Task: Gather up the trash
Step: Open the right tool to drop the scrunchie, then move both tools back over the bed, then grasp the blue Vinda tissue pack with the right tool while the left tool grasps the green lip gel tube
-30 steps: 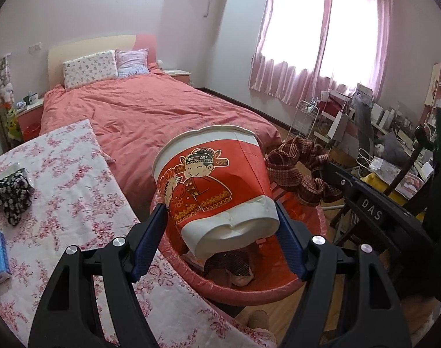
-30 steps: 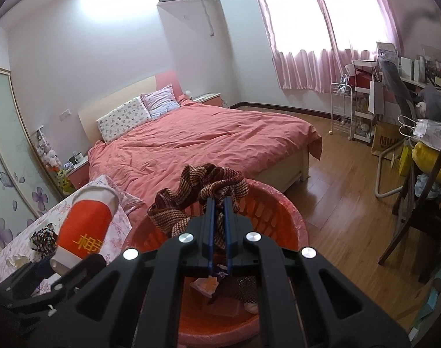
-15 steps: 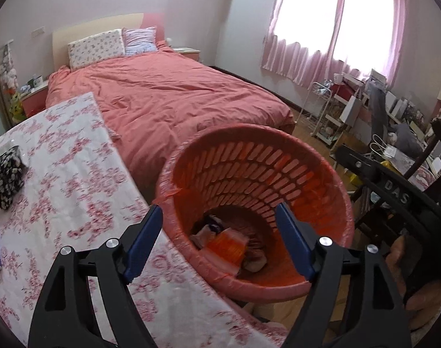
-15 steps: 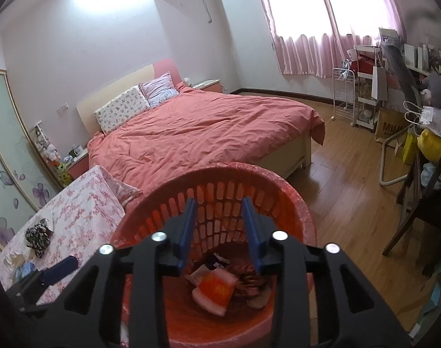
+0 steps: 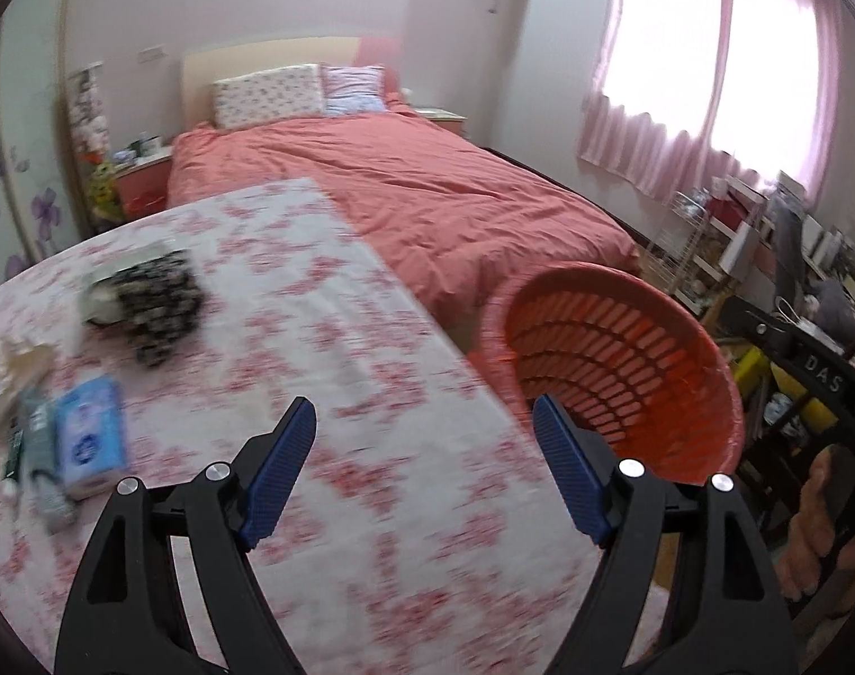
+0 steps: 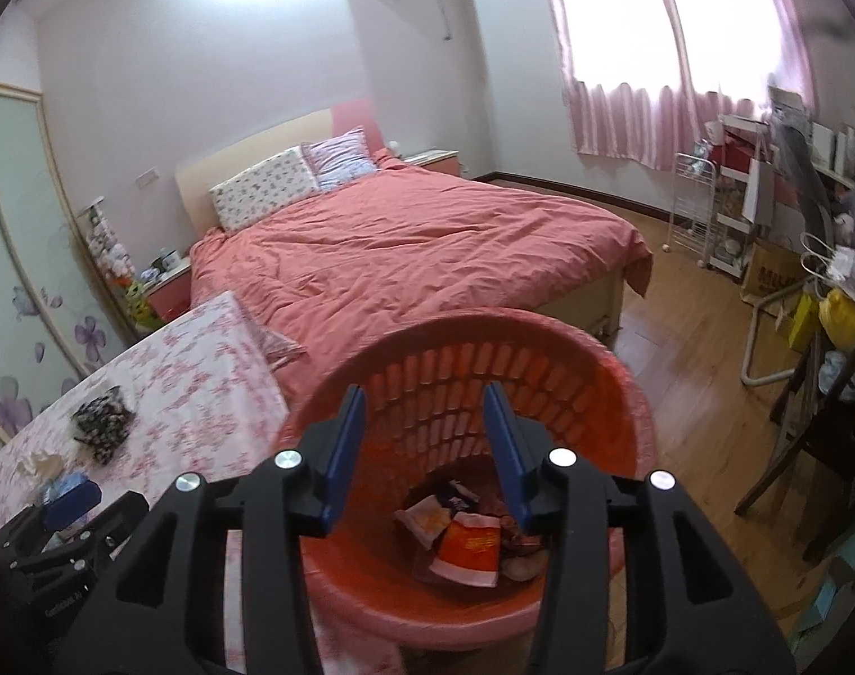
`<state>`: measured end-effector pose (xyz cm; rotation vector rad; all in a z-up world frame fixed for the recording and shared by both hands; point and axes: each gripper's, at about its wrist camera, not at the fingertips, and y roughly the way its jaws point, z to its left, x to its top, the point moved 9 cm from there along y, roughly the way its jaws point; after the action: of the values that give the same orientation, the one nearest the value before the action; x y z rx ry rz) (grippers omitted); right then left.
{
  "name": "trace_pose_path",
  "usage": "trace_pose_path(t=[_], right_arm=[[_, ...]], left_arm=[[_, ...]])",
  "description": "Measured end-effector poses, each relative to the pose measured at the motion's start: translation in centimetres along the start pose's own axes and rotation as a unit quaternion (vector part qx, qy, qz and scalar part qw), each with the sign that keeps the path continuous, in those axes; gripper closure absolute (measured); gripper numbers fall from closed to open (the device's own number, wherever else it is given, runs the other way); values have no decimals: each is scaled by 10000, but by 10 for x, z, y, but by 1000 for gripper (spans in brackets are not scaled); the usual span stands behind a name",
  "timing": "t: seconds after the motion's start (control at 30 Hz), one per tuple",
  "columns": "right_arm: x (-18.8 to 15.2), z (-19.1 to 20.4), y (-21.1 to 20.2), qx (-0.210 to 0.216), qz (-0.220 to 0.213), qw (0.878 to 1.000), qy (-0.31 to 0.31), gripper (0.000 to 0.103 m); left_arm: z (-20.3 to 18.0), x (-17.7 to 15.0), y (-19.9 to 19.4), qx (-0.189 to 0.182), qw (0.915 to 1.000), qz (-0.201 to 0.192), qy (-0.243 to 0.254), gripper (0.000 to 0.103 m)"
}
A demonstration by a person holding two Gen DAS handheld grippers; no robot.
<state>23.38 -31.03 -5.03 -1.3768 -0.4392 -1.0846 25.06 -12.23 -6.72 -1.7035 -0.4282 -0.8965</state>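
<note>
Cup [image 6: 468,550] in basket [image 6: 624,394], below right gripper [image 6: 424,450]

I'm seeing the basket [image 6: 613,371] mouth standing open beside the table [image 5: 326,337]. Left, clutter [image 5: 146,304] is crowding the table, blurred, maybe fabric.

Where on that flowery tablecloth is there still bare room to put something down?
The tablecloth lies bare between the black patterned bundle and the red basket, and in front of the open left gripper. It is crowded at the left edge: blue tissue pack, crumpled paper, the bundle.
</note>
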Motion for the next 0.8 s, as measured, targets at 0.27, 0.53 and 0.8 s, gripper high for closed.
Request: trace_pose_path(t=[0.27, 0.53, 0.8], right_arm=[[-11, 81, -10, 458, 158, 9971, -585, 59], [-47, 181, -10, 1048, 511, 9845, -1308, 59], [-91, 282, 0, 1615, 983, 9633, -1907, 59]], left_arm=[[78, -6, -32, 591, 9966, -153, -550, 24], [164, -23, -66, 1304, 9853, -221, -1078, 24], [238, -46, -92, 1800, 9712, -188, -1547, 24]])
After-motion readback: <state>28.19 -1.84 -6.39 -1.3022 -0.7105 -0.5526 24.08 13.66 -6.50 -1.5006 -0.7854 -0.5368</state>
